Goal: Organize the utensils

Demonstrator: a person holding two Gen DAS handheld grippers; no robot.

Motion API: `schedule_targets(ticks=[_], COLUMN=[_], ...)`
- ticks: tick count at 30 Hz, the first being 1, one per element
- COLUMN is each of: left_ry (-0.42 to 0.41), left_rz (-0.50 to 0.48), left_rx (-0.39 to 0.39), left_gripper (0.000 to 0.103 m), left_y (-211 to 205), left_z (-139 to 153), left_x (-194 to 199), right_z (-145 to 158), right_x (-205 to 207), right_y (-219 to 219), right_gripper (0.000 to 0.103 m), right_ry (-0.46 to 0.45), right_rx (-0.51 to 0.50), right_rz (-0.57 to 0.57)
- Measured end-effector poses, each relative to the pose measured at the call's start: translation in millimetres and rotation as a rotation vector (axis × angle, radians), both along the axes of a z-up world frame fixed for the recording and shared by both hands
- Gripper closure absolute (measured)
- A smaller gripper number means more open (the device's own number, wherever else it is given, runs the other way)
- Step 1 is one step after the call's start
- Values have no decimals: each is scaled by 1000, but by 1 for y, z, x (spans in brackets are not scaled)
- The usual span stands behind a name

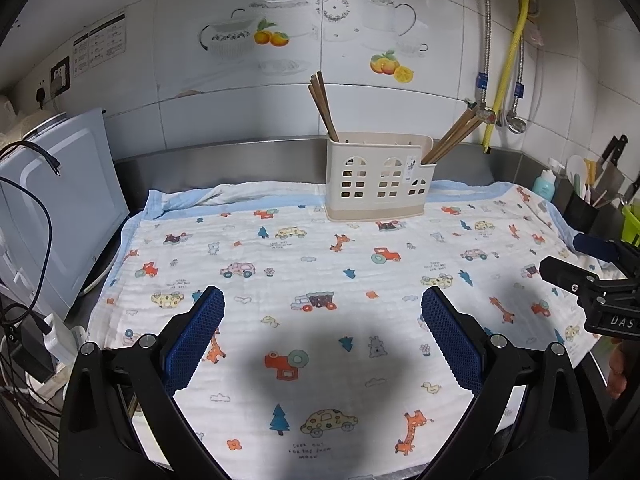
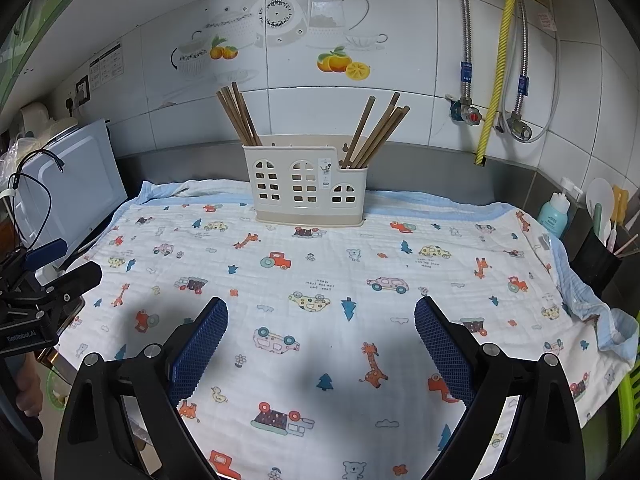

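Note:
A cream plastic utensil holder (image 1: 378, 178) (image 2: 306, 182) with window cut-outs stands at the back of a patterned cloth (image 1: 312, 272) (image 2: 320, 280). Brown wooden chopsticks lean out of its left compartment (image 1: 322, 108) (image 2: 238, 114) and several more out of its right compartment (image 1: 454, 136) (image 2: 376, 132). My left gripper (image 1: 322, 312) hangs open over the cloth's near part, with nothing between its blue pads. My right gripper (image 2: 320, 322) is likewise open and empty above the cloth. Each gripper shows at the other view's edge: the right one (image 1: 592, 280), the left one (image 2: 44, 280).
A white appliance (image 1: 60, 208) with black cables stands at the left. At the right are a blue bottle (image 2: 554, 214), a black pot of kitchen tools (image 2: 600, 256) and something green (image 2: 630, 396). Pipes and a yellow hose (image 2: 496, 60) run down the tiled wall.

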State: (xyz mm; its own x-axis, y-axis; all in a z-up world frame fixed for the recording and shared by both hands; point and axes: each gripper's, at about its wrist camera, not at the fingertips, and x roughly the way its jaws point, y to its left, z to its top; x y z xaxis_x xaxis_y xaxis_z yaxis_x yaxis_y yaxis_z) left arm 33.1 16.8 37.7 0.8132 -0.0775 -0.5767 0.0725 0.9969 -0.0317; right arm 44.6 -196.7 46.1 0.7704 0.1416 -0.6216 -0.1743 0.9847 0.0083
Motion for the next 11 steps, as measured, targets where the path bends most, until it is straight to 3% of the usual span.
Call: schedule_targets(ticks=[11], left_ry=[6], left_rz=[-7], left_rx=[5], left_gripper=[5], left_y=[-1], left_z=[-1], left_x=[1], right_z=[-2], right_x=[0], right_y=[-2], right_gripper=[12], right_ry=[3], right_rx=[5], right_rz=[-3])
